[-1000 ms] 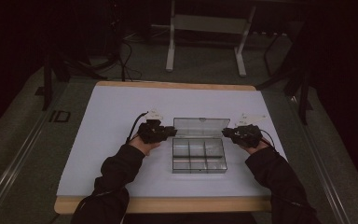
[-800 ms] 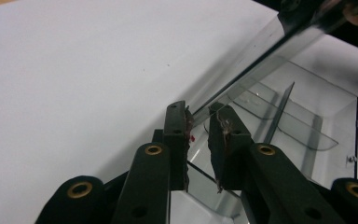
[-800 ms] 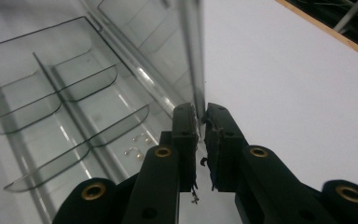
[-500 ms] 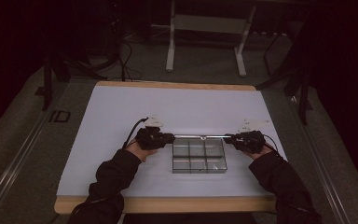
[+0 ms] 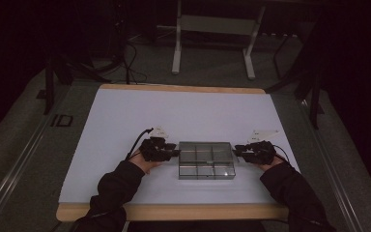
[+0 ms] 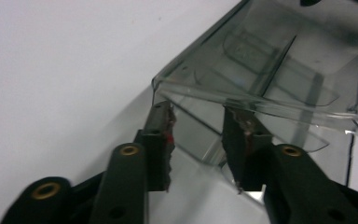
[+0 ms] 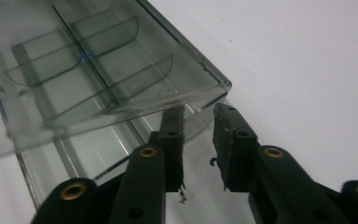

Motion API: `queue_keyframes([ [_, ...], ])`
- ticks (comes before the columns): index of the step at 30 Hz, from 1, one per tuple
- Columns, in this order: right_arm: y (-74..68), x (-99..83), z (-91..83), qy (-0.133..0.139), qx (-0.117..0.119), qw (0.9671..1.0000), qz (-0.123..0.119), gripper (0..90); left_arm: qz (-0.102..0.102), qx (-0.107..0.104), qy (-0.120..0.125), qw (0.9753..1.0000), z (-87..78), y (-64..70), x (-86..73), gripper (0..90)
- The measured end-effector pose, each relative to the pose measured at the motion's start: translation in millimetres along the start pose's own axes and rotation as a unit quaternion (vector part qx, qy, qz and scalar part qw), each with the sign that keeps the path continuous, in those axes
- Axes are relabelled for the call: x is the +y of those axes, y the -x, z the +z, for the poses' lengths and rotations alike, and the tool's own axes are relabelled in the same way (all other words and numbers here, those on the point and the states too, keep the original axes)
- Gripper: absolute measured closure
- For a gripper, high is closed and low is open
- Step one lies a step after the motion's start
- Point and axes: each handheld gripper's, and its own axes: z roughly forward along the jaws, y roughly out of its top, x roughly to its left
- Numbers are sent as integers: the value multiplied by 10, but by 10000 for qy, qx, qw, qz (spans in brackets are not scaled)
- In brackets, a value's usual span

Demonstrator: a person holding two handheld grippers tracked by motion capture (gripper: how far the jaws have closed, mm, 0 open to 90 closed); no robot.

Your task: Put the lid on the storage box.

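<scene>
Since the earlier frames the lid has been swung down, so the clear compartment box (image 5: 206,160) now lies shut, flat on the worktop (image 5: 125,116). It is flanked by the left gripper (image 5: 176,152) and right gripper (image 5: 235,152), one at each end, probably to press the lid home. Both sets of fingers (image 6: 161,130) are held narrowly apart under the lid's edge, gripping nothing.
</scene>
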Motion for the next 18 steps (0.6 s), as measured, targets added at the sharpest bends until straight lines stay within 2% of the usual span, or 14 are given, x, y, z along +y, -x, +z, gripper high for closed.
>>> queue_keyframes([
  [6,2,-48,39,-124,-52,9999,25,699,-95,99,-101,9999,18,-29,-64,557],
  [9,15,-69,38,-78,-29,9999,97,690,-185,73,-89,9998,37,-53,-100,556],
  [12,22,-84,37,-74,-62,9999,108,659,-184,123,-163,9996,73,-51,-127,540],
  [14,26,-101,36,-74,-92,9998,151,615,-152,129,-186,9996,82,-46,-138,529],
  [18,45,-142,17,-60,-191,9996,221,502,-173,209,-169,9995,68,-73,-169,425],
])
